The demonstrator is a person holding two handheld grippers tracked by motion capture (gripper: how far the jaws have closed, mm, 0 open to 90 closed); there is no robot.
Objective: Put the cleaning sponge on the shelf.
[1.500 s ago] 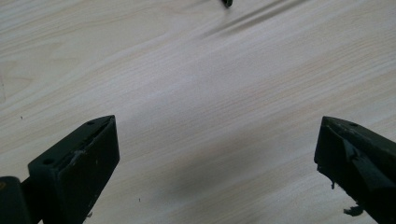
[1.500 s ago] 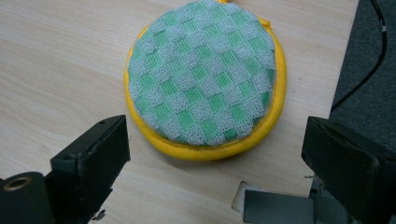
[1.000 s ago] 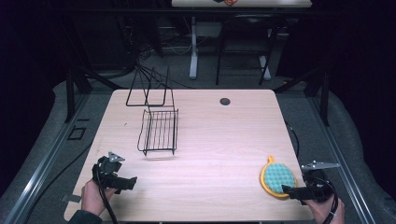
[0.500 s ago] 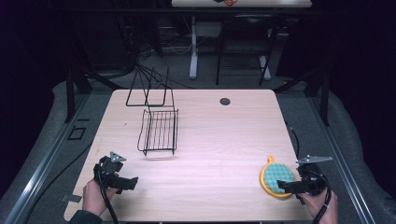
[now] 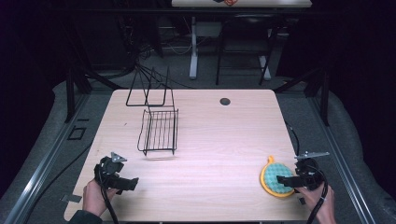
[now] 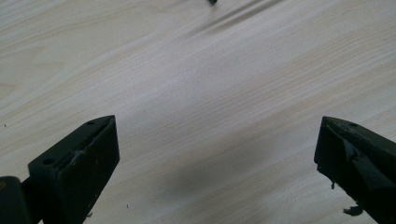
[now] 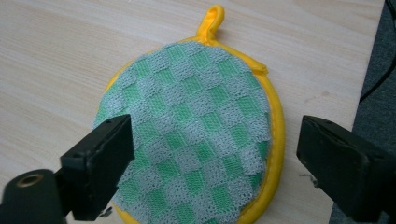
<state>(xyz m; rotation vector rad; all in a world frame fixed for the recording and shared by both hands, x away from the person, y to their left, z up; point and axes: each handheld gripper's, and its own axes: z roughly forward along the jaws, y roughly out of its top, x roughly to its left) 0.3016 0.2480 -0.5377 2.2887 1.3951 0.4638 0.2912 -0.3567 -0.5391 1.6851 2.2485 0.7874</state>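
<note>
A round pot holder [image 5: 272,177] [image 7: 196,116], green-and-grey checked with a yellow rim and loop, lies flat near the table's right front corner. My right gripper [image 5: 282,180] [image 7: 217,135] hovers over its near-right part. Its jaws have just been closing a little, but they still stand wide. The pot holder lies below and between them, and the pads do not press on it. My left gripper [image 5: 132,183] [image 6: 217,135] rests open over bare wood at the front left, with nothing between its fingers.
A black wire rack [image 5: 159,130] lies on the wooden table [image 5: 219,140] left of centre, with a second wire frame [image 5: 147,91] at the back edge behind it. A small dark round hole [image 5: 225,101] marks the back middle. The table's right edge runs close beside the pot holder.
My right gripper has slid left and slightly forward, so its jaws now reach over the pot holder. The left gripper and the wire rack have stayed put.
</note>
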